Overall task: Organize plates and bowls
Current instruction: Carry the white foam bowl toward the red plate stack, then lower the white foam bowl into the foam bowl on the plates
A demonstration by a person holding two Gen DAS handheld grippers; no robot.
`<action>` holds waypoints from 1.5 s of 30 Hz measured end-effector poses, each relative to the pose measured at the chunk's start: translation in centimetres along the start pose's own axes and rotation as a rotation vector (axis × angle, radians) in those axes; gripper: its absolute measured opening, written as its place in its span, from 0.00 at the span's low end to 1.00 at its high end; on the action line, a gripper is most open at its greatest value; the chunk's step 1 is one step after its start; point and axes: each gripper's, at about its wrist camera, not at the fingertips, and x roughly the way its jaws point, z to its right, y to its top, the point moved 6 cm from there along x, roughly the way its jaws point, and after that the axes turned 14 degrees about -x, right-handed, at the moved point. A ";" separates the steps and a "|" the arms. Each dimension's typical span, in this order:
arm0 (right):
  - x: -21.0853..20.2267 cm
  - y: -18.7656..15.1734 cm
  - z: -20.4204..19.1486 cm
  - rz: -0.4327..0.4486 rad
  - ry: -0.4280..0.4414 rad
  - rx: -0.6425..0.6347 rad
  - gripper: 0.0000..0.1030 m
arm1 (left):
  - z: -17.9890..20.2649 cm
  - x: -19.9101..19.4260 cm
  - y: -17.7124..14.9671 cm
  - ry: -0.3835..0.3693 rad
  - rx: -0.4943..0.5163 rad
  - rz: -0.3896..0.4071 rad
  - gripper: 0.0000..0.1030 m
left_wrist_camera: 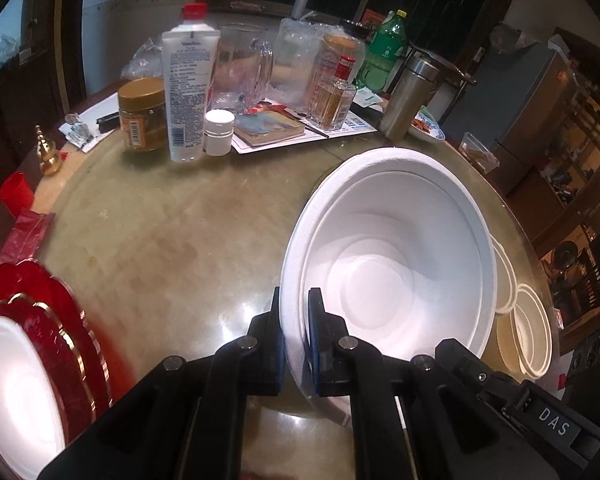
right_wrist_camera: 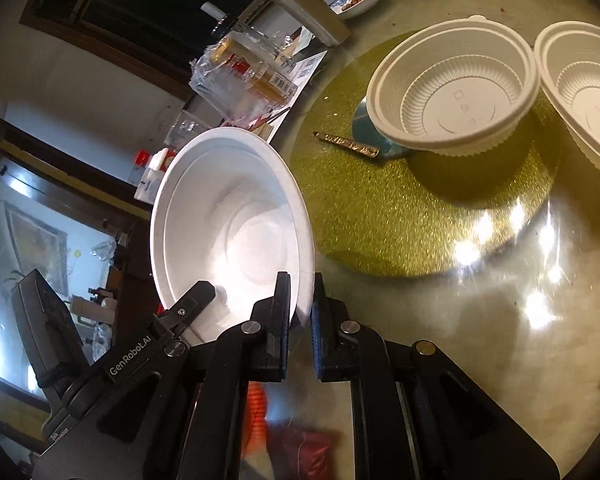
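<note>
Bowl (left_wrist_camera: 396,264), white and tilted at the centre of both views, hangs above the table (left_wrist_camera: 172,232), pinched at opposite rim edges by the left gripper (left_wrist_camera: 296,340) and right gripper (right_wrist_camera: 302,320). Such thin holds may slip if the 2 hands pull apart, dropping it toward the red plate (left_wrist_camera: 48,320) at lower left.

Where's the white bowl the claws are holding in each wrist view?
Left wrist: the white bowl fills centre-right, its near rim pinched in the left claw at bottom centre.
Right wrist: the white bowl sits left of centre, its rim pinched in the right claw.
Shared landmark: the two ribbed plastic bowls, upper right there and at the right edge in the left view.
</note>
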 end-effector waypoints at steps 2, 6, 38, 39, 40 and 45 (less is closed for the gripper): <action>-0.4 -0.4 -0.3 0.002 0.006 -0.008 0.08 | -0.2 -0.8 -0.4 0.003 0.004 0.013 0.07; -1.2 -1.2 -1.1 0.007 0.018 -0.022 0.08 | -0.7 -2.3 -1.0 0.009 0.012 0.038 0.08; -0.5 -8.3 -17.2 -0.055 0.154 -0.325 0.08 | -13.8 -14.7 -1.0 0.060 -0.154 0.273 0.09; -0.4 -8.5 -17.5 -0.059 0.156 -0.333 0.08 | -14.1 -14.8 -1.1 0.064 -0.158 0.276 0.09; -0.3 -8.7 -17.7 -0.063 0.159 -0.339 0.08 | -14.5 -14.8 -1.2 0.068 -0.163 0.276 0.09; 1.0 -9.6 -18.2 -0.096 0.171 -0.358 0.08 | -16.1 -14.8 -1.6 0.092 -0.181 0.273 0.09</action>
